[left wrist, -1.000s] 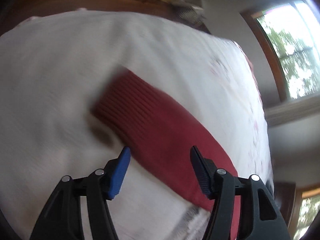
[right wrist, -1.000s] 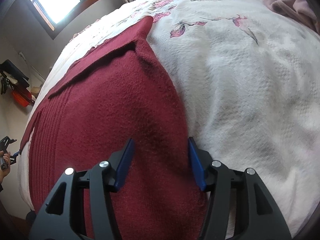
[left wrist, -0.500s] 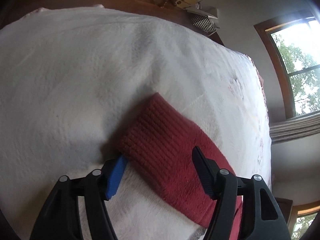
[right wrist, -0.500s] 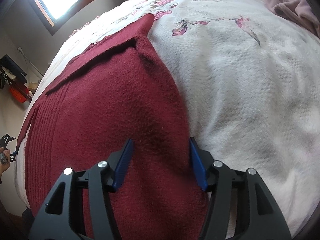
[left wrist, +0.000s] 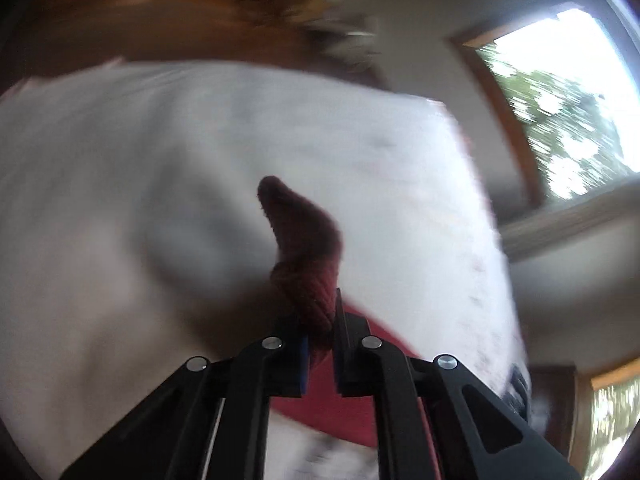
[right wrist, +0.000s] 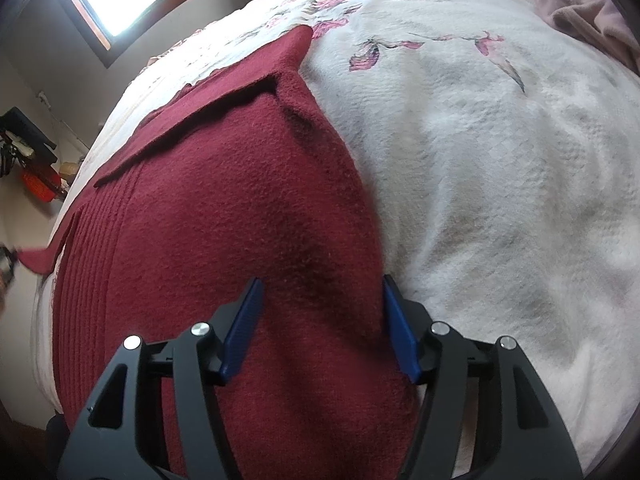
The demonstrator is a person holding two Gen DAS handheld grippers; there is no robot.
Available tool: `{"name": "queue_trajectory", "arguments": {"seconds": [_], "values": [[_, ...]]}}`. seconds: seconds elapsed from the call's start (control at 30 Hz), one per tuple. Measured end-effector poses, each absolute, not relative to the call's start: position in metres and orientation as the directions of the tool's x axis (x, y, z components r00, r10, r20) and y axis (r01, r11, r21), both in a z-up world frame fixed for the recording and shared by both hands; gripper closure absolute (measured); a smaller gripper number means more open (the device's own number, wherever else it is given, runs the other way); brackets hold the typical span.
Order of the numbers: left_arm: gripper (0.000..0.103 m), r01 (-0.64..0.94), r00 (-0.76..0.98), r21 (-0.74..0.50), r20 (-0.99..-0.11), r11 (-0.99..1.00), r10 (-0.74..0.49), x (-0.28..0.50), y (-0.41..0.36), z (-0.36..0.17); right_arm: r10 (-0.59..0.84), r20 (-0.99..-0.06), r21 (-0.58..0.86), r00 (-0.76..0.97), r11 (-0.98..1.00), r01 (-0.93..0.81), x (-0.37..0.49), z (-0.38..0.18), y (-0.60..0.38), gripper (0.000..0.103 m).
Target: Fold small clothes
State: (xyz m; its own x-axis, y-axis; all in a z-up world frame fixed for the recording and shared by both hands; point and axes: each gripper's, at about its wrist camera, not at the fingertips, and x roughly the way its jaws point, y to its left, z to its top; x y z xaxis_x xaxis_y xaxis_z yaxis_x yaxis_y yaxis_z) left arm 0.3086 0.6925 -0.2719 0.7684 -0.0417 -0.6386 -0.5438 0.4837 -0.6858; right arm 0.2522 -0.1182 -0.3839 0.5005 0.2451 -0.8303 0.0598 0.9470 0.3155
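Dark-red knit sweater (right wrist: 224, 216) lies flat on the bed (right wrist: 500, 160), long axis running away from the wide-open, empty right tongs (right wrist: 320, 320) over its near end; left tongs (left wrist: 320, 344) clamp its raised ribbed cuff (left wrist: 308, 276).

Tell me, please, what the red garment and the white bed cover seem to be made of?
The red garment looks like knitted wool or acrylic with a matte, fuzzy nap; ribbed rows run along its edge. The white bed cover looks like quilted cotton, matte, with a small waffle texture and pink floral motifs. The exact fibre is uncertain for both.
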Motion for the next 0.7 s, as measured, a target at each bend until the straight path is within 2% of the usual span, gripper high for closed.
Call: {"name": "queue_trajectory", "arguments": {"seconds": [0.17,0.3,0.6,0.7], "values": [[0.095,-0.339,0.817,-0.679,-0.555,0.651,-0.153,0.370,0.609,-0.205,0.296,-0.811,0.402,0.504,0.909,0.112,0.244,-0.369,-0.127,0.042],[0.095,-0.219,0.780,-0.615,-0.576,0.757,-0.243,0.423,0.524,-0.195,0.333,-0.786,0.451,0.521,0.885,0.114,0.234,-0.351,-0.133,0.041],[0.095,-0.061,0.599,-0.522,-0.701,0.851,-0.387,0.512,0.348,-0.264,0.386,-0.770,0.511,0.508,0.850,0.130,0.219,-0.335,-0.146,0.039],[0.087,-0.022,0.482,-0.514,-0.757,0.857,-0.441,0.508,0.301,-0.308,0.393,-0.771,0.509,0.501,0.853,0.115,0.226,-0.330,-0.143,0.038]]}}
